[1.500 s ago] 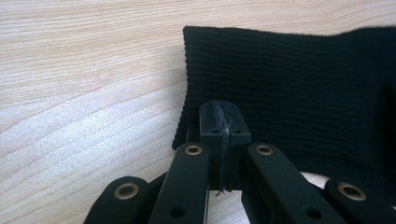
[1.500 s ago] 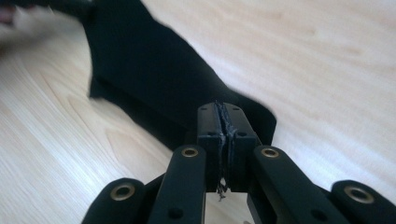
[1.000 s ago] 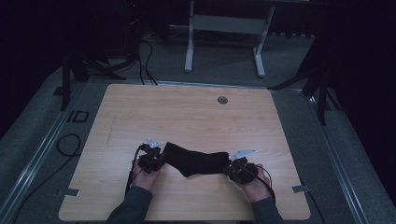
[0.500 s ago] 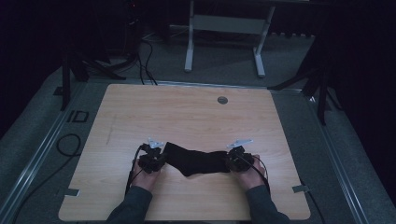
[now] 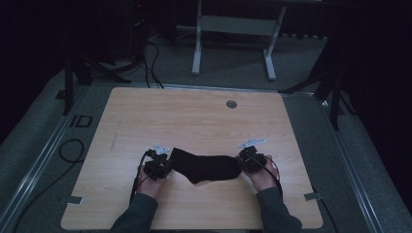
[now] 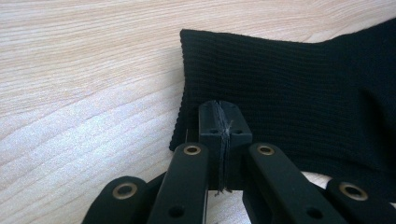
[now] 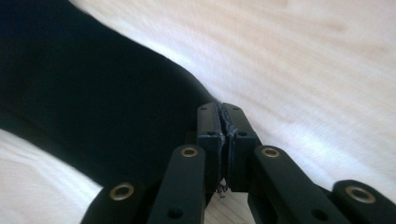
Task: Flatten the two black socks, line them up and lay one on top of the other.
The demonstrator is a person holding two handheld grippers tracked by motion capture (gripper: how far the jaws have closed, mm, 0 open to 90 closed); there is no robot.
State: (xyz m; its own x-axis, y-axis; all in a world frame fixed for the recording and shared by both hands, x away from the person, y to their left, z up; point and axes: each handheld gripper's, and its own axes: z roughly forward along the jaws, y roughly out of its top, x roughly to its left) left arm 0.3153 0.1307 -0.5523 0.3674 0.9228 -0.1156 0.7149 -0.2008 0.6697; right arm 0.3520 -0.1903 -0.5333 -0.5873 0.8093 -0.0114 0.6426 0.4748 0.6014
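Near the front edge of the wooden bench (image 5: 145,111), a black sock (image 5: 206,167) lies stretched flat between two hand-held tongs, its long axis running side to side across the person's body. The left tongs (image 5: 165,162) are clamped shut on the ribbed cuff end, the jaws pressed together with a thin fold of knit and a few stray threads caught between them, as the left gripper view shows at the cuff (image 6: 205,84). The right tongs (image 5: 241,161) are likewise closed, pinching the opposite end of the sock (image 7: 116,116), where the dark cloth runs up to the jaw tips; the blur in that view hides how much fabric is caught.

From the left tongs the sock extends toward the right; from the right tongs it extends toward the left. Each hand sits at its own end, so neither is nearer the middle. The heel bulge sags toward the person. Any coming fold or lift likely turns on this end-to-end line, with both ends already taken.
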